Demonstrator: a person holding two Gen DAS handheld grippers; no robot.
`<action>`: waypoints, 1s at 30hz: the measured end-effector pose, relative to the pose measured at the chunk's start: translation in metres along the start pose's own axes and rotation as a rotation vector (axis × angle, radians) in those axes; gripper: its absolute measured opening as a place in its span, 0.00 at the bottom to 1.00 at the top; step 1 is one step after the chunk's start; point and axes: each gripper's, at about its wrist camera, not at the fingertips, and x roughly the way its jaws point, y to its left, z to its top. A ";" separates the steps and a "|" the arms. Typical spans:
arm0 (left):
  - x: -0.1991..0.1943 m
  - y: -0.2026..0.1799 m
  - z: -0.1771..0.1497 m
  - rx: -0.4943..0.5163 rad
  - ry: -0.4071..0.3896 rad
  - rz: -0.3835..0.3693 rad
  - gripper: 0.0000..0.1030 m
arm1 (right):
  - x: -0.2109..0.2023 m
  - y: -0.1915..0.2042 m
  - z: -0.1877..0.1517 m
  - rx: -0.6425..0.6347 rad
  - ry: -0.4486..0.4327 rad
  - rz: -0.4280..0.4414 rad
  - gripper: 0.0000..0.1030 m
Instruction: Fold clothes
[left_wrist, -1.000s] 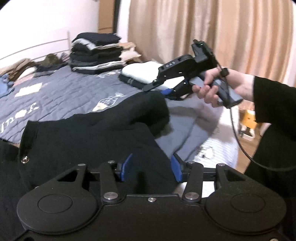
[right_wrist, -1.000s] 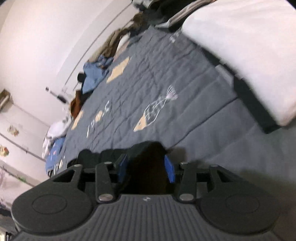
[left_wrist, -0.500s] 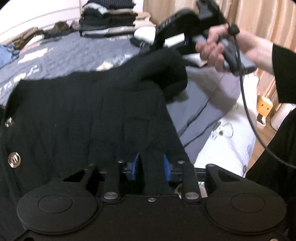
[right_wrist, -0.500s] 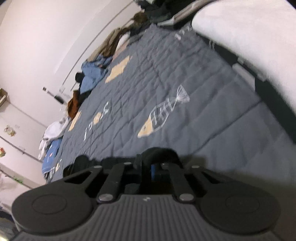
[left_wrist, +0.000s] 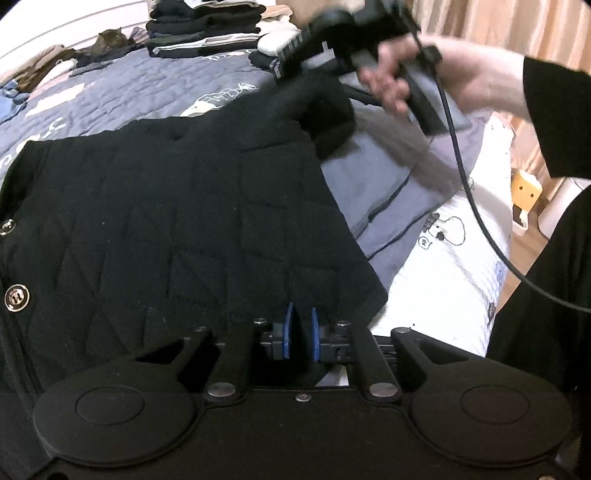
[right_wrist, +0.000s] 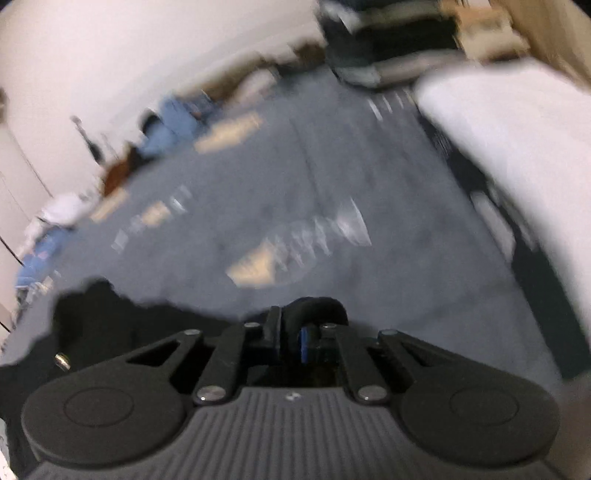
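A black quilted jacket (left_wrist: 192, 206) lies spread on the bed, over the grey-blue quilt (left_wrist: 155, 85), with its hem at the bed's near edge and its far part reaching toward the middle of the bed. Two metal snap buttons (left_wrist: 16, 297) show along its left side.

The left gripper (left_wrist: 300, 334) sits at the hem near the jacket's near right corner. Its blue pads (left_wrist: 287, 330) are closing, with a fold of black fabric between them and pressing on it.

The right gripper (right_wrist: 295, 338) has its jaws pressed together on a bunched fold of the same black jacket (right_wrist: 314, 308); the fabric curls up over the fingertips. In the left wrist view, the right hand (left_wrist: 436, 70) grasps this tool's handle above the jacket's far right part, where the cloth is lifted off the quilt into a hump. A black cable (left_wrist: 476, 206) hangs down from the tool. The right wrist view is blurred.

At the far edge of the bed stands a stack of folded clothes (left_wrist: 207, 26), with a white folded item (left_wrist: 277, 40) beside it. Loose garments (left_wrist: 44, 70) lie along the far left edge. A white patterned sheet (left_wrist: 443, 273) covers the bed's right edge, and beige curtains (left_wrist: 517, 26) hang beyond.
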 end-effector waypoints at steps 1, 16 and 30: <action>0.000 0.000 0.000 0.000 0.000 0.000 0.11 | -0.004 -0.003 0.003 0.027 0.014 0.012 0.09; -0.001 -0.002 0.004 -0.001 0.000 0.007 0.12 | -0.102 0.044 0.015 -0.017 -0.055 0.231 0.30; -0.045 0.011 0.025 -0.095 -0.174 -0.022 0.44 | -0.050 0.033 -0.032 0.097 0.142 0.287 0.35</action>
